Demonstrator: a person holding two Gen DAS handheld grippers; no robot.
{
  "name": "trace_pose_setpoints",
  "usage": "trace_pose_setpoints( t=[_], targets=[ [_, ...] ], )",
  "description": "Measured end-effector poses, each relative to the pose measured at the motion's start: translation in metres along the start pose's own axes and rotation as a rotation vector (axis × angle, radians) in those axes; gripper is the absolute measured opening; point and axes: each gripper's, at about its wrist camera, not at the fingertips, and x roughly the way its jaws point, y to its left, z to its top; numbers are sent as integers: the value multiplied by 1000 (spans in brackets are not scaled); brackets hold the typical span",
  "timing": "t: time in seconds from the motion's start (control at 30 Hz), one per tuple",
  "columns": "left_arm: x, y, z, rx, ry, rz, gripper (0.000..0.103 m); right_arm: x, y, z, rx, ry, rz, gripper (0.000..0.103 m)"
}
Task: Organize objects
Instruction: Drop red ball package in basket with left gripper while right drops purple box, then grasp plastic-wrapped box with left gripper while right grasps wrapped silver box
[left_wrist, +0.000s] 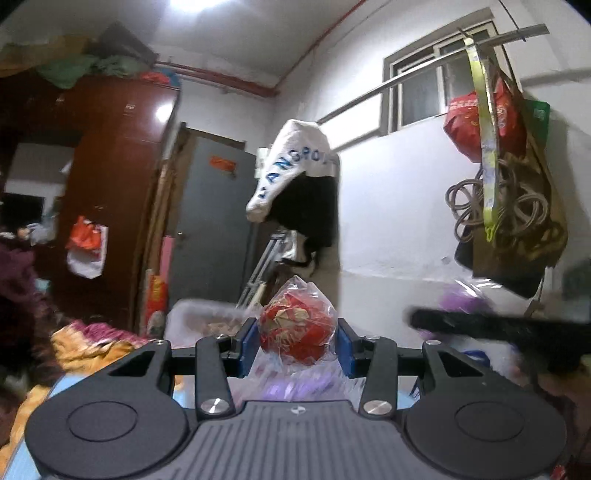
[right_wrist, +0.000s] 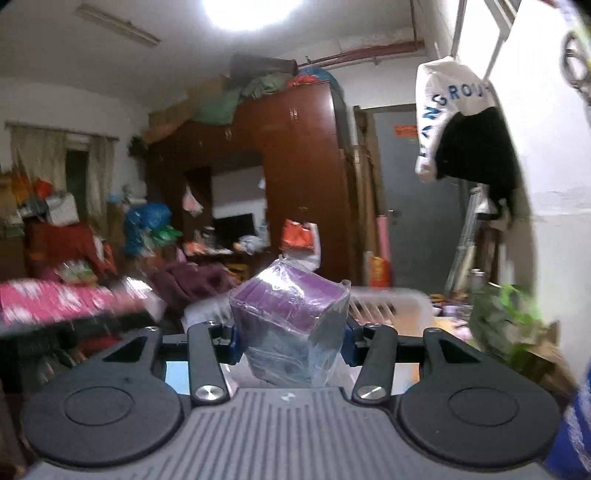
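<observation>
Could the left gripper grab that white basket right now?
Probably not. The left gripper is already shut on a red bundle in clear plastic, so its jaws are occupied. The white basket sits just beyond it, with nothing visibly between.

open air ahead of both claws; hanging white garment (left_wrist: 291, 162) and bags (left_wrist: 506, 177) crowd the wall side.

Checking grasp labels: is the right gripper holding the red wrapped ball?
No, the right gripper is shut on a purple box in clear plastic wrap; the red ball sits in the left gripper.
</observation>
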Motion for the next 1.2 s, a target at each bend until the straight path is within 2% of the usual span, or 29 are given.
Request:
trace_pose_setpoints(
  t=[0.07, 0.13, 0.2, 0.23, 0.27, 0.3, 0.33, 0.37, 0.43, 0.5, 0.57, 0.67, 0.7, 0.8, 0.87, 0.93, 1.0, 1.13, 1.2],
  targets=[
    [31, -3, 18, -1, 52, 30, 47, 30, 0, 27, -52, 46, -77, 52],
    [68, 4, 30, -43, 142, 46, 47, 63, -10, 38, -64, 127, -126, 52],
    [95, 11, 31, -65, 190, 54, 48, 91, -22, 39, -49, 203, -167, 56],
    [108, 14, 30, -70, 220, 58, 51, 101, -27, 35, -43, 236, -179, 60],
    [118, 18, 29, -81, 251, 60, 56, 109, -31, 32, -41, 254, -194, 77],
    [128, 21, 27, -95, 281, 65, 68, 115, -34, 28, -46, 264, -219, 96],
    [132, 24, 25, -110, 293, 83, 75, 120, -37, 25, -45, 273, -235, 99],
    [132, 26, 26, -122, 294, 105, 75, 119, -38, 23, -42, 273, -235, 99],
    [123, 23, 24, -112, 282, 98, 75, 109, -39, 21, -16, 274, -213, 100],
    [99, 13, 21, -76, 264, 75, 76, 90, -43, 21, 32, 259, -199, 103],
    [70, 2, 13, -51, 271, 73, 82, 58, -46, 11, 97, 223, -114, 103],
    [20, -16, -22, -1, 323, 58, 84, 5, -45, -29, 188, 274, 0, 103],
    [2, -22, -37, 4, 331, 43, 84, -18, -41, -50, 188, 264, 38, 103],
    [-32, -32, -74, -20, 323, 14, 84, -56, -27, -100, 158, 301, 45, 103],
    [-45, -34, -86, -48, 305, -11, 84, -70, -20, -126, 206, 266, 59, 103],
    [-53, -32, -92, -69, 273, -2, 84, -69, -7, -141, 183, 282, 108, 98],
    [-56, -33, -95, -37, 268, 25, 84, -62, 7, -147, 145, 281, 98, 95],
    [-52, -32, -101, -36, 283, 18, 84, -49, 22, -147, 49, 284, 61, 78],
    [-52, -35, -107, -27, 290, 8, 84, -51, 24, -145, 30, 284, 64, 48]
  ],
)
